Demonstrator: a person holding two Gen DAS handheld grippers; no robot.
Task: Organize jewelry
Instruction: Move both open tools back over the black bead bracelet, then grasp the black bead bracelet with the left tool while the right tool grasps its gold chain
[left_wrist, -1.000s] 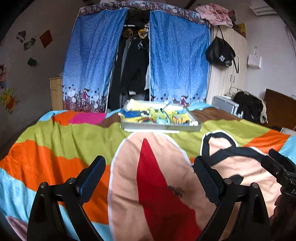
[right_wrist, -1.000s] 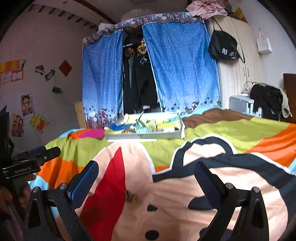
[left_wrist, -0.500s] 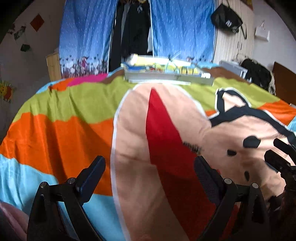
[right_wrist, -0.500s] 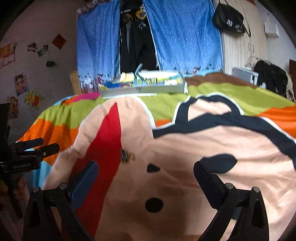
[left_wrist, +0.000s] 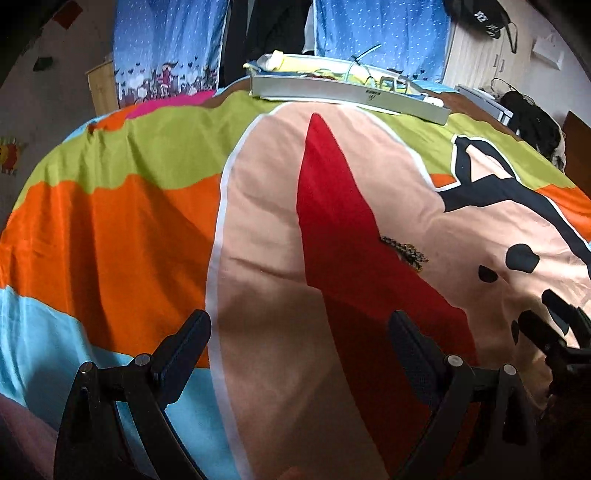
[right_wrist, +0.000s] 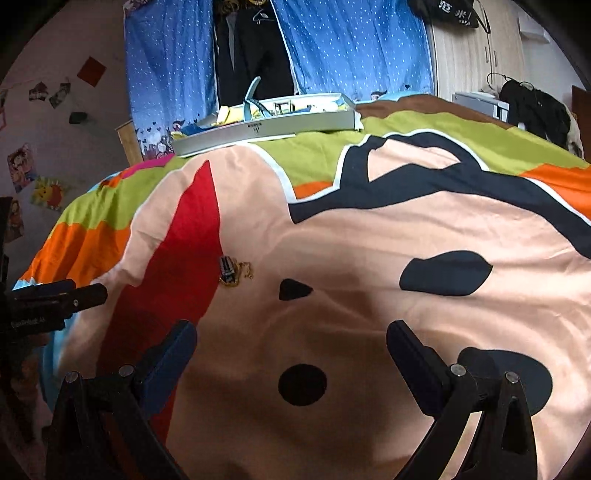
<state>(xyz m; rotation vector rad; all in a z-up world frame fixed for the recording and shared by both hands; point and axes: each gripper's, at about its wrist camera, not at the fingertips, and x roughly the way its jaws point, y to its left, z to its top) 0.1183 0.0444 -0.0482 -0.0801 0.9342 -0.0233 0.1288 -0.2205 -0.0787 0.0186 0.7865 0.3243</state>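
Right now both tools hang over the bed with their jaws wide apart, holding nothing. The left gripper (left_wrist: 299, 332) and the right gripper (right_wrist: 291, 341) are above the colorful blanket (right_wrist: 369, 240). A small gold chain (right_wrist: 233, 274) lies on it, where red meets peach. A gray tray (right_wrist: 266, 129) sits far back.
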